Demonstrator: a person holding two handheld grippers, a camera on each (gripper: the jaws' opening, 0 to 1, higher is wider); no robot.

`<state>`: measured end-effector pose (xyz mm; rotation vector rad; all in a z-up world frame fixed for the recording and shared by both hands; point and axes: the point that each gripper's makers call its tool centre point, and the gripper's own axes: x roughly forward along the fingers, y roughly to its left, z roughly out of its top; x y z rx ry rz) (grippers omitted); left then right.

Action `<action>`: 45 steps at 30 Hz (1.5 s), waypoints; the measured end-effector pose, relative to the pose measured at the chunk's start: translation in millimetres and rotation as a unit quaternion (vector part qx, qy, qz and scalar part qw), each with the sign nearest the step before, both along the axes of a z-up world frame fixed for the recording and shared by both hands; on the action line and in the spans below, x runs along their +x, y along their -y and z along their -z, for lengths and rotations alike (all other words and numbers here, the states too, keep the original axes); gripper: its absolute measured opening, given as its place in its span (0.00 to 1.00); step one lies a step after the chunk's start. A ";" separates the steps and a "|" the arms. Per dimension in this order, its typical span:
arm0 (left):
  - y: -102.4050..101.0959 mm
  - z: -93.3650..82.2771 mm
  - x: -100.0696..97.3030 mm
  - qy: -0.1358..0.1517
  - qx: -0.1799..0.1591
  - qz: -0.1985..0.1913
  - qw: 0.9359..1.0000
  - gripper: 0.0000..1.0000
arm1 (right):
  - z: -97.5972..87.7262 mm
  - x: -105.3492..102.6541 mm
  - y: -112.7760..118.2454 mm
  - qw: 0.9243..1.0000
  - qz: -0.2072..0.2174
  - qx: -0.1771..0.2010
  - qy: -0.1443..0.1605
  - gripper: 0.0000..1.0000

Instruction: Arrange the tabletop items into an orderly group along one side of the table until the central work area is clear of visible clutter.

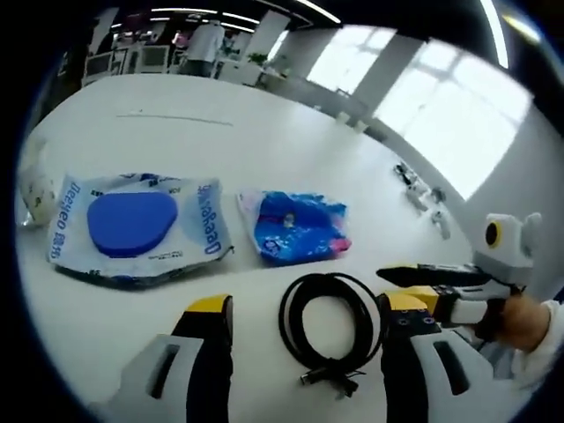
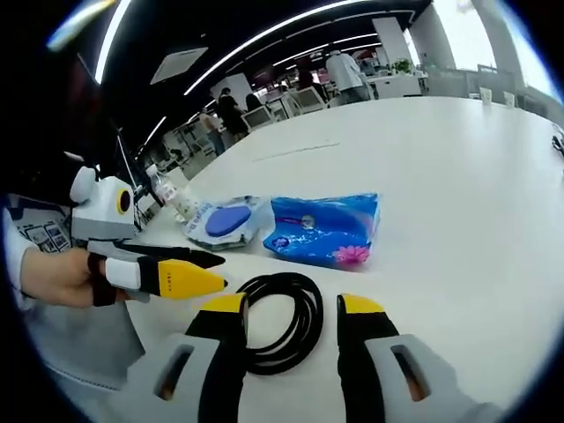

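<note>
Three loose things sit on the white table [image 1: 264, 132]: a coiled black cable [image 1: 330, 324], a blue wipes packet [image 1: 295, 227] and a larger white-and-blue pack [image 1: 132, 227] with a blue oval lid. The cable lies nearest both tools; in the left gripper view it rests flat on the table just ahead of the left gripper [image 1: 308, 339], between its yellow-tipped jaws, which stand wide apart and hold nothing. Its plug ends bunch at the near edge of the coil, toward that tool. In the right gripper view the same cable [image 2: 280, 319] lies between and just ahead of the right gripper [image 2: 293, 328], also spread and empty, though the coil sits a little toward its left jaw. So both tools face the coil from close by, side by side, and either could likely take it. The coil is roughly round, with no strong long axis, so a grip across one side of the ring looks the likely approach. Beyond it, the two packs lie side by side, apart from the cable, farther from the person. Office desks and people stand in the background.
</note>
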<state>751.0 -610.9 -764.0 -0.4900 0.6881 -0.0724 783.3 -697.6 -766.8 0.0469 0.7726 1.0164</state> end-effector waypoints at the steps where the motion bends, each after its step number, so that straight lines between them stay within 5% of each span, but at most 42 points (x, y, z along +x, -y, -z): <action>1: -0.9 -1.0 -1.5 0.000 0.000 0.000 1.000 0.67 | -1.8 -1.4 0.0 1.000 0.001 0.001 0.001 0.37; 16: -22.9 -10.3 -12.9 0.004 0.003 0.004 1.000 0.68 | -1.0 -3.5 8.3 1.000 0.024 0.003 -0.005 0.44; 23: -27.4 -21.0 -21.3 0.010 0.029 0.037 0.999 0.69 | -5.4 -9.1 4.3 1.000 0.025 -0.006 0.007 0.46; 45: -86.4 -32.7 -77.5 0.014 0.033 0.009 0.999 0.69 | -15.2 -43.5 4.6 0.997 0.043 -0.053 0.037 0.53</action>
